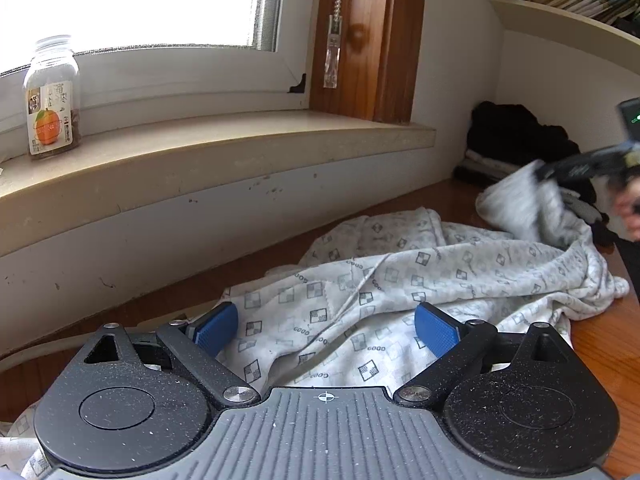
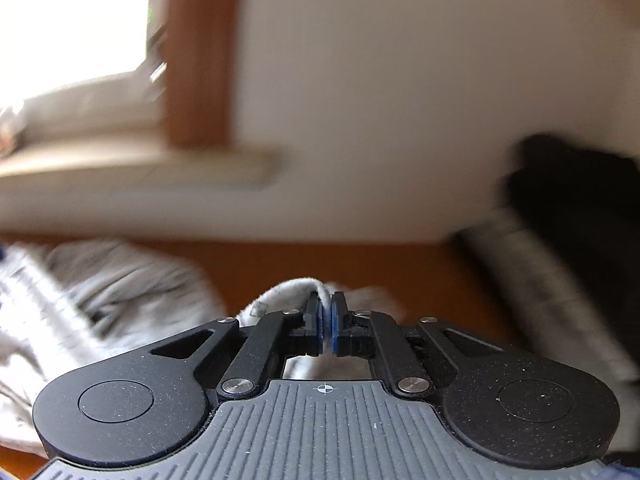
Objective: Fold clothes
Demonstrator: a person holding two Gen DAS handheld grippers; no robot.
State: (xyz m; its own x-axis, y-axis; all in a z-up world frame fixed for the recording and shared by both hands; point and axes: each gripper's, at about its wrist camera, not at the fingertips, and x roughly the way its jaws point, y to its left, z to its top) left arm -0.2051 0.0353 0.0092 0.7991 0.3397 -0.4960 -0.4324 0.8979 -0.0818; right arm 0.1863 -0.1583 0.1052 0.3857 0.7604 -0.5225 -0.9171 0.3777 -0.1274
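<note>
A white patterned garment (image 1: 400,280) lies crumpled on the wooden table (image 1: 608,344) below the windowsill (image 1: 200,160); its print repeats small checkered squares and the letters "GODO". A pile of dark folded clothes (image 1: 516,136) sits in the corner, blurred in the right wrist view. On the sill stands a clear jar (image 1: 52,96) with an orange on its label, its writing unreadable, brown bits at the bottom. The left gripper (image 1: 326,328) hangs spread wide over the garment. The right gripper (image 2: 328,320) is pressed together, pinching a fold of the cloth.
</note>
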